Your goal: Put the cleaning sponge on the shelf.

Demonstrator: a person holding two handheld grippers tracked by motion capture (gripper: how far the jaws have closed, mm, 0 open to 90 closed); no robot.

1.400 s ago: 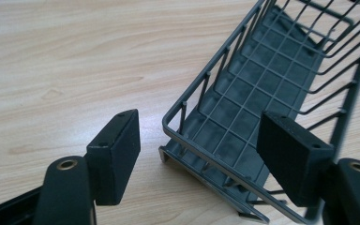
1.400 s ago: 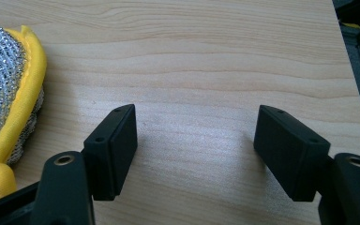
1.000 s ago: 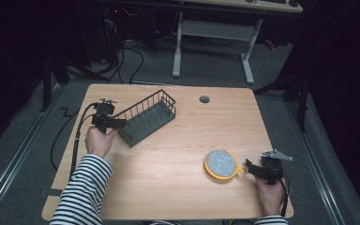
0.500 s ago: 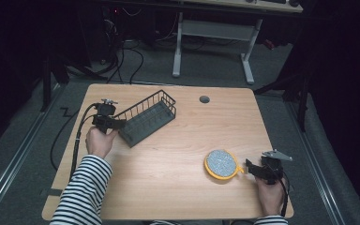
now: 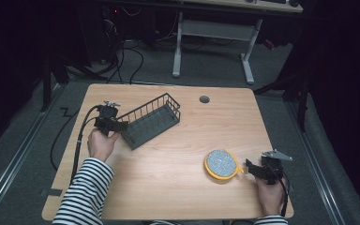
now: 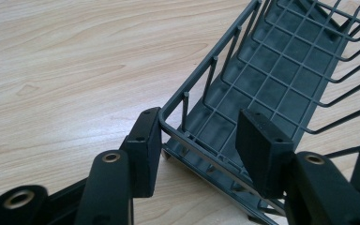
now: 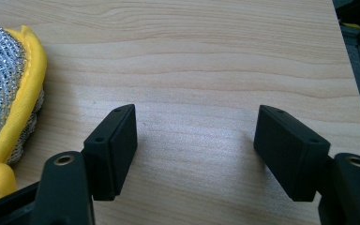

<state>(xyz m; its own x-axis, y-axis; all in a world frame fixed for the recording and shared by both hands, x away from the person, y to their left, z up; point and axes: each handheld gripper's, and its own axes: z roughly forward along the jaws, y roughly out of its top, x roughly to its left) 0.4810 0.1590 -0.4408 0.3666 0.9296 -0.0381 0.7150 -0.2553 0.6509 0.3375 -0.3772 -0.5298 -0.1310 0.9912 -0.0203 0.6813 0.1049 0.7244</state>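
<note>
Left hand-held gripper [image 6: 197, 145] clamps the wire basket [image 6: 281, 79] corner; right hand-held gripper [image 7: 194, 152] gapes beside the scrubber [image 7: 4, 79]

dark grey wire basket [image 5: 151, 120], yellow-rimmed silver scourer [image 5: 221, 163]

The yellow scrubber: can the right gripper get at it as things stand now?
Probably yes. The right gripper sits open just beside the yellow scrubber, with bare table between its jaws and nothing blocking the short way over.

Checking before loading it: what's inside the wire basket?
Nothing shows inside the wire basket: just its bare grid floor. The left hand-held gripper straddles one corner rim, hiding that bit.
</note>
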